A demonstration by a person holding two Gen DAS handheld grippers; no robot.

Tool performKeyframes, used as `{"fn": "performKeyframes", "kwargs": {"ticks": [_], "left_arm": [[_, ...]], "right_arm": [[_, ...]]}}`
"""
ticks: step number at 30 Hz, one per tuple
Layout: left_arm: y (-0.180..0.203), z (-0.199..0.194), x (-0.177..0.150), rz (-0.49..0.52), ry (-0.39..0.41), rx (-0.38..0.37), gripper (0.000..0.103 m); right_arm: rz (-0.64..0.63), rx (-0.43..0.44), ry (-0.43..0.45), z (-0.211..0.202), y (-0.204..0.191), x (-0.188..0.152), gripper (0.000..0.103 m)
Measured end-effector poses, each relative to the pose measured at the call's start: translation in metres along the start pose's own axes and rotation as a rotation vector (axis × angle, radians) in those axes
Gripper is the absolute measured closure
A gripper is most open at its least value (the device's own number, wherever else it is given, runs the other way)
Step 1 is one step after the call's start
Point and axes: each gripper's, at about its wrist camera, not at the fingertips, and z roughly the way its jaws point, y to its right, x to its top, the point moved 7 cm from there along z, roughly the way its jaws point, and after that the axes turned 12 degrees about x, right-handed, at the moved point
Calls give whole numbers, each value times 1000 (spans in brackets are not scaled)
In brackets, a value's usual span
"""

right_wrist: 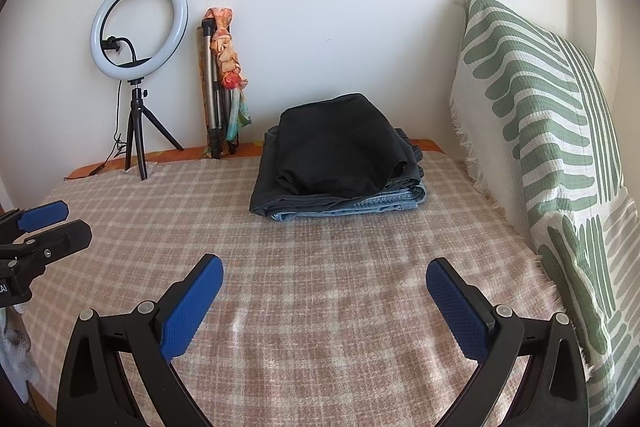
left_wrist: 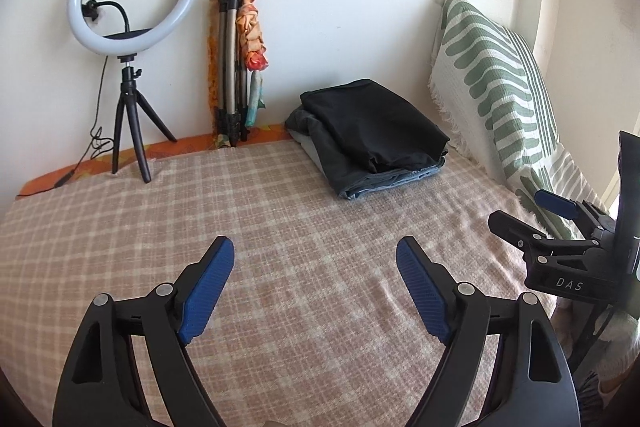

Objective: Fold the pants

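Observation:
A stack of folded pants (left_wrist: 372, 135) lies at the far side of the bed near the wall: black pants on top, dark grey ones under them, light blue jeans (right_wrist: 384, 201) at the bottom. The stack shows in the right wrist view (right_wrist: 340, 151) too. My left gripper (left_wrist: 316, 255) is open and empty, held over the checked blanket well short of the stack. My right gripper (right_wrist: 324, 273) is open and empty, also over the blanket in front of the stack. The right gripper shows at the right edge of the left wrist view (left_wrist: 560, 227).
A pink-and-cream checked blanket (left_wrist: 280, 227) covers the bed. A green-and-white patterned cushion (right_wrist: 540, 127) leans on the right. A ring light on a small tripod (left_wrist: 132, 27) and a folded tripod with a scarf (left_wrist: 236, 67) stand against the white back wall.

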Motion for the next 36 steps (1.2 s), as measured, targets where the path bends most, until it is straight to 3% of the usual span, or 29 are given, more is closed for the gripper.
{"fn": "performKeyframes", "kwargs": {"ticks": [6,21,36], "left_arm": [[2,4,-9,63,0,45,19],[0,-1,-15,80,-11,112,19],[7,-8,-15,112,-3,131,19]], "right_arm": [[5,-3,-15,5,1,-2,0],[-15,-8,-9,8,-6,-3,0],[-39,-26,-5,7,-9,-3,0]]}}
